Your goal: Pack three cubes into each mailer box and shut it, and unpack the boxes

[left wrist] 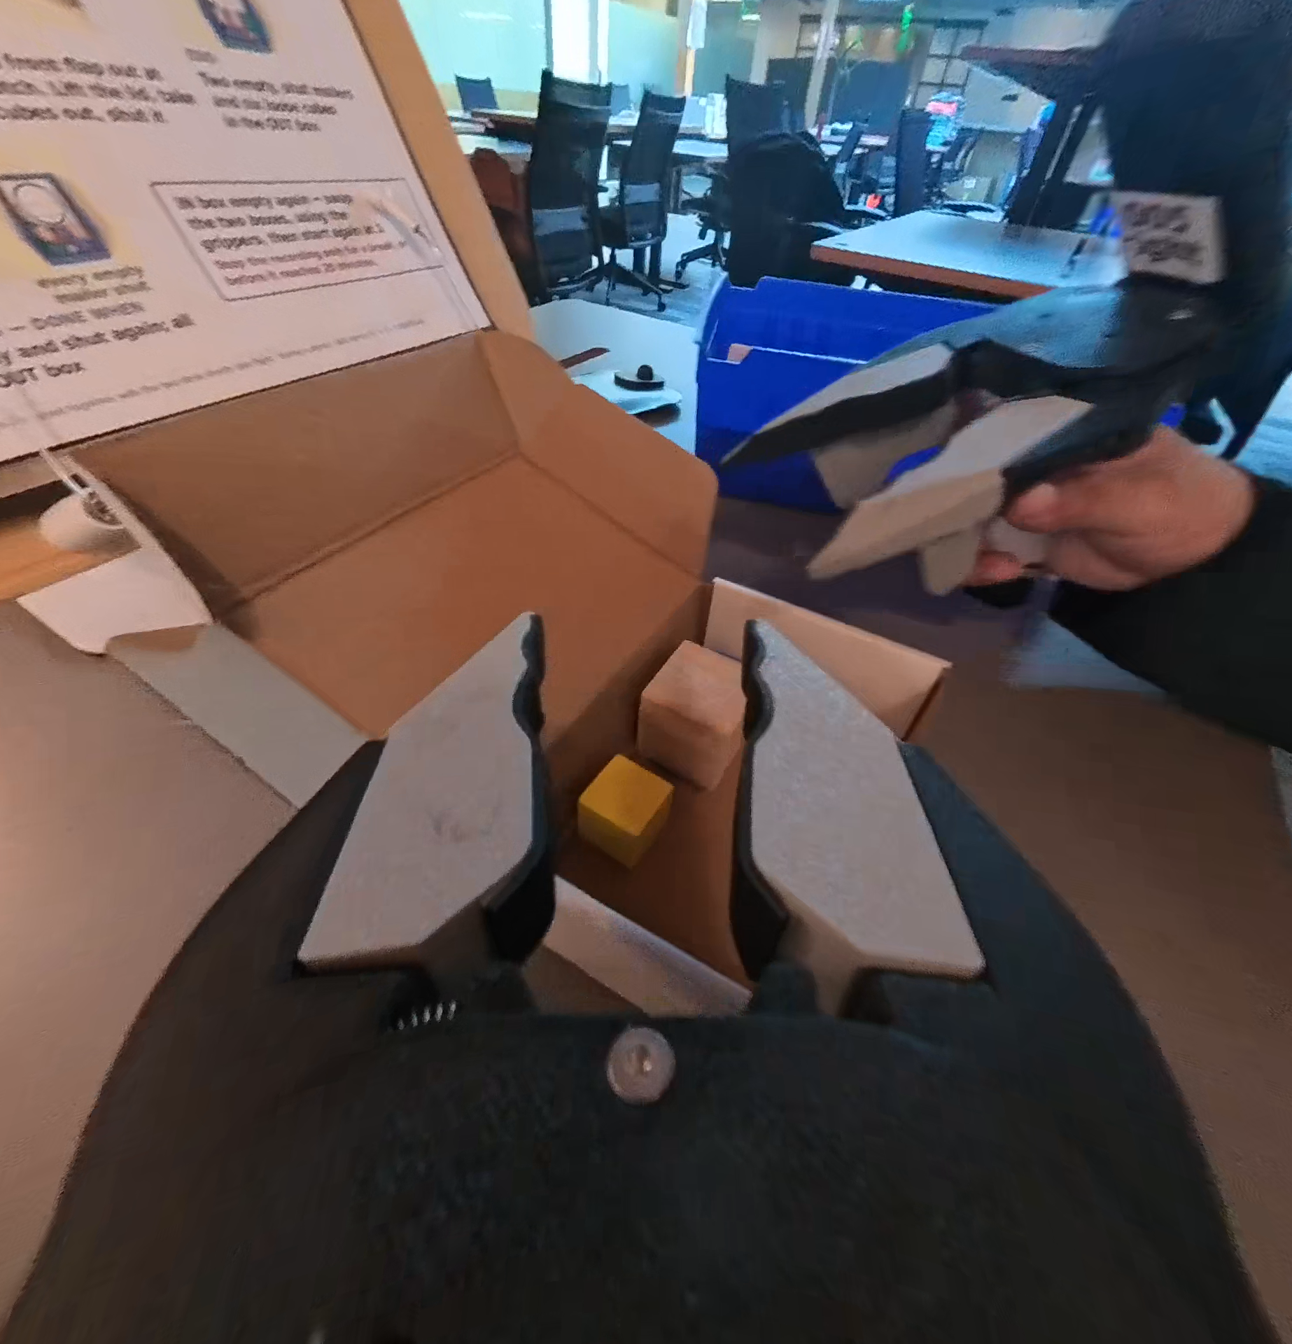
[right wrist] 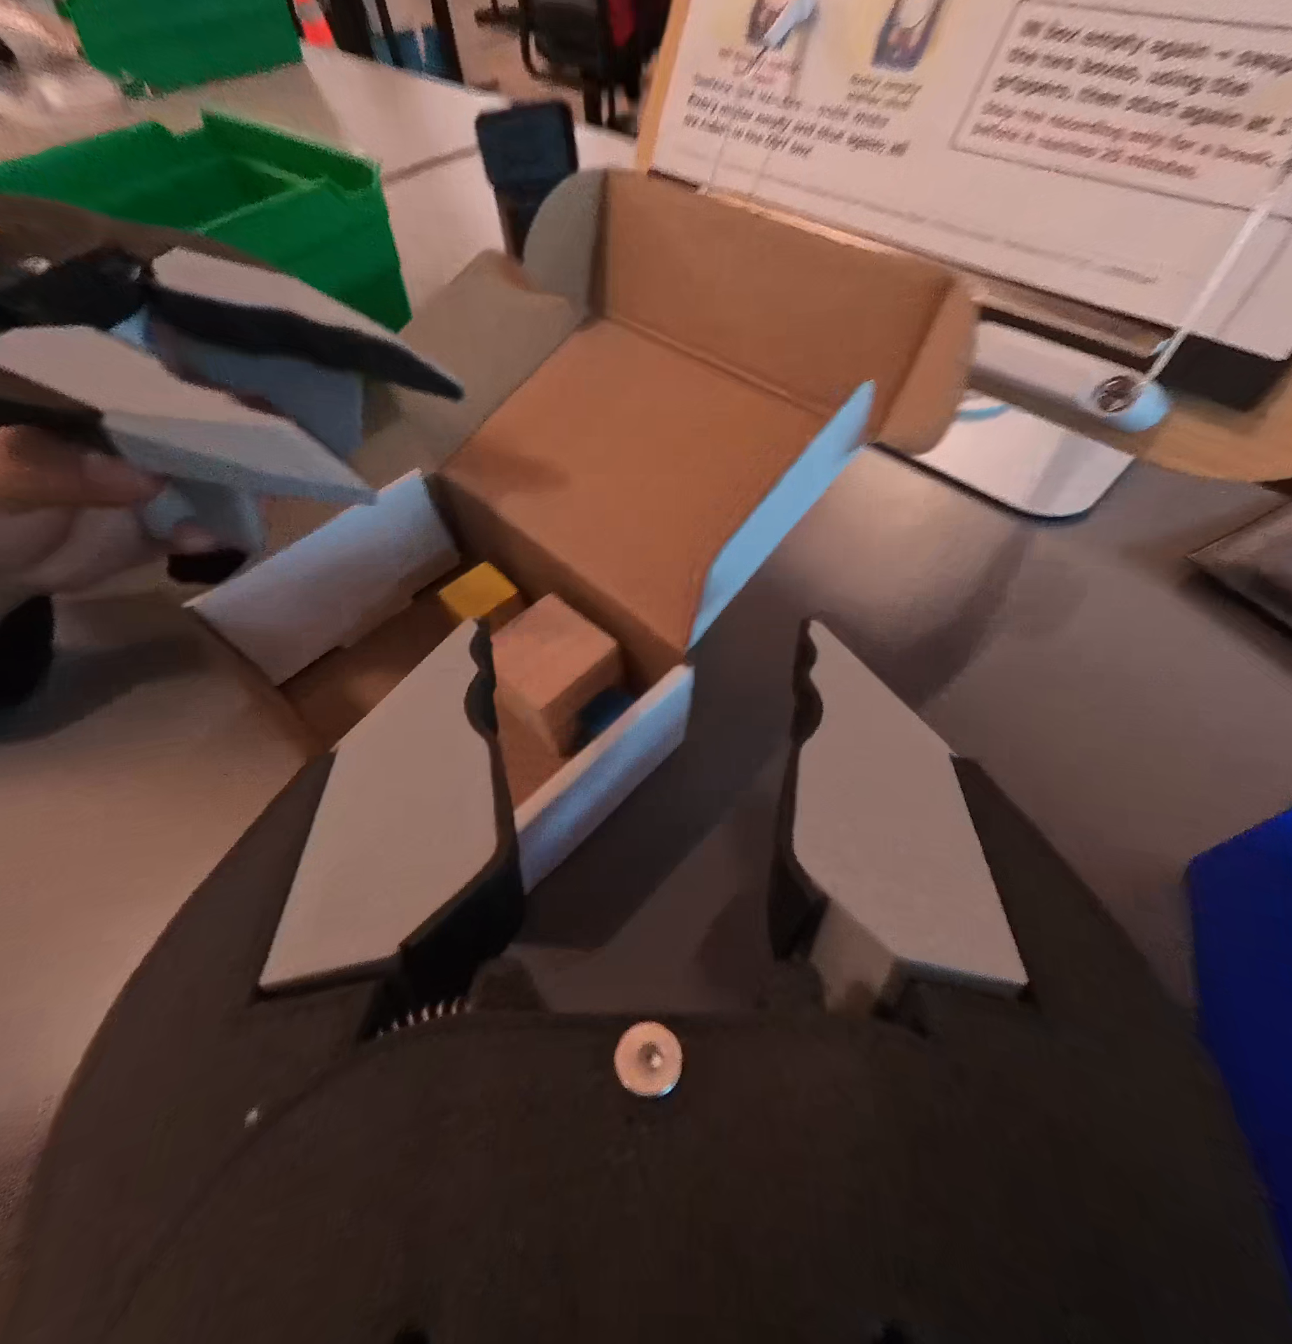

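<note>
Mailer box (left wrist: 439, 553) open, yellow cube (left wrist: 623, 807) and tan cube (left wrist: 690, 716) inside. Only right wrist view shows blue cube (right wrist: 605, 713). Left gripper (left wrist: 642, 698) and right gripper (right wrist: 647, 698) spread, empty.

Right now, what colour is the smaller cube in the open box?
Yellow cube, clearest in the left wrist view.

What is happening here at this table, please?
A person holds a two-finger tool in each hand over an open mailer box with its lid up. Inside lie a yellow cube, a plain wooden cube, and something blue half hidden beside the wooden one. The left tool hangs open just above the cubes, holding nothing. The right tool is also open and empty, near the box's side. A blue bin and a green bin stand nearby.
</note>
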